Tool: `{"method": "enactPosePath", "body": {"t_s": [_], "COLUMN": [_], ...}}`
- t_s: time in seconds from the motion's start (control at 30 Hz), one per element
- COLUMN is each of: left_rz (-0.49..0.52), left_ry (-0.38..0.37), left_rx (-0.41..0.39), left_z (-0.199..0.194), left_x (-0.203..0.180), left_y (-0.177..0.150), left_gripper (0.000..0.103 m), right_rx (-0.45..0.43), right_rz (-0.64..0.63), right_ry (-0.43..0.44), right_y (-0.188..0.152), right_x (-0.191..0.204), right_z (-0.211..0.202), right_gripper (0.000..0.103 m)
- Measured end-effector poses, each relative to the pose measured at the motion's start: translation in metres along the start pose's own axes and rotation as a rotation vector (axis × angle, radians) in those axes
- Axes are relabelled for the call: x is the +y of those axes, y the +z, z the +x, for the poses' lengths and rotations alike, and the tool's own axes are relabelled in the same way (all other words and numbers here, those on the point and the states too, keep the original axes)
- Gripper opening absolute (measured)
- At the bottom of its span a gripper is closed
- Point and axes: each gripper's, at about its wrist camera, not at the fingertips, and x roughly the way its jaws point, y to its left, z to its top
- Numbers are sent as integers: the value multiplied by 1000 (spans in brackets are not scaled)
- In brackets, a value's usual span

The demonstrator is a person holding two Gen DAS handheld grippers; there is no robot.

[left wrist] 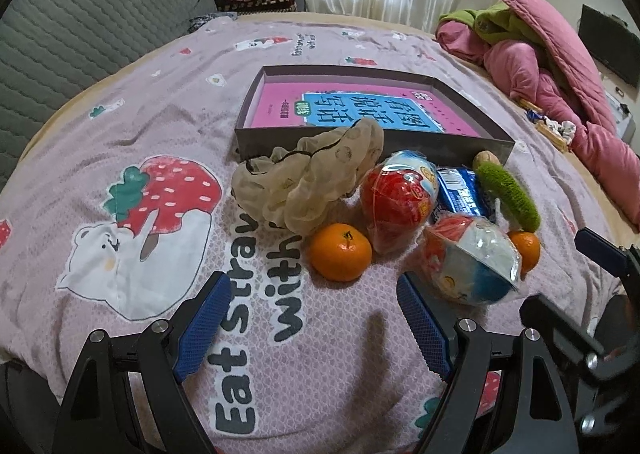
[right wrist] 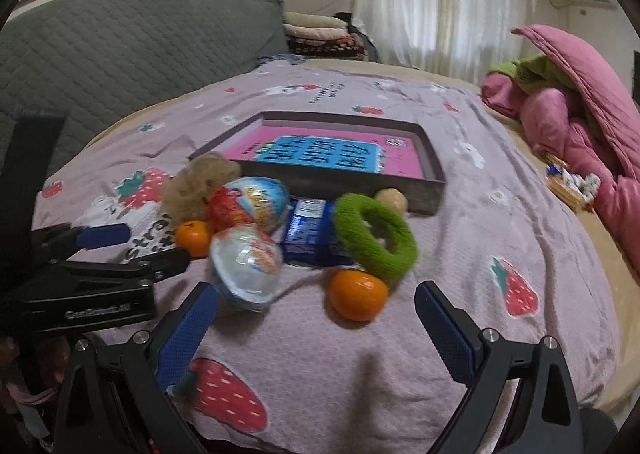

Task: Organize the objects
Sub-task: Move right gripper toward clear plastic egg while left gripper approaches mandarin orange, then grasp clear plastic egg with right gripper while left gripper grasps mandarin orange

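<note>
Both hand-held grippers, the left gripper (left wrist: 312, 318) and the right gripper (right wrist: 316, 324), hover with blue-padded jaws spread wide and empty above a lilac strawberry-print bedspread (left wrist: 132, 101). Before them lies a cluster: two round orange tangerines (left wrist: 340, 252) (right wrist: 358, 294), two plastic-wrapped egg-shaped toys (left wrist: 396, 197) (right wrist: 246, 266), a beige gauzy scrunchie (left wrist: 316, 173), a fuzzy green ring-shaped hair tie (right wrist: 374, 234) and a blue snack packet (right wrist: 308, 238). Just behind the cluster sits a shallow dark-grey cardboard box (left wrist: 360, 143) holding a pink and blue book (left wrist: 360, 105).
</note>
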Motion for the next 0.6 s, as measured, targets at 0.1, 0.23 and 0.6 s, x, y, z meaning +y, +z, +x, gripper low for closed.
{"method": "enactPosePath", "body": {"t_s": [0.1,0.23,0.6], "left_rz": [1,-10,-14], "left_ry": [1,-9,-46], "left_rx": [1,7,23], "left_z": [4,10,25], "left_x": [3,9,13], "left_y": [2,5,10], "left_gripper": [86,86,86], "right_rx": [14,25,48], "right_rz": [-19,-14,-76], "right_ry": [-4,0,8], "right_y": [0,-1,2], "right_x": [6,6,20], "right_z": [5,10,27], "right_gripper": [99,99,96]}}
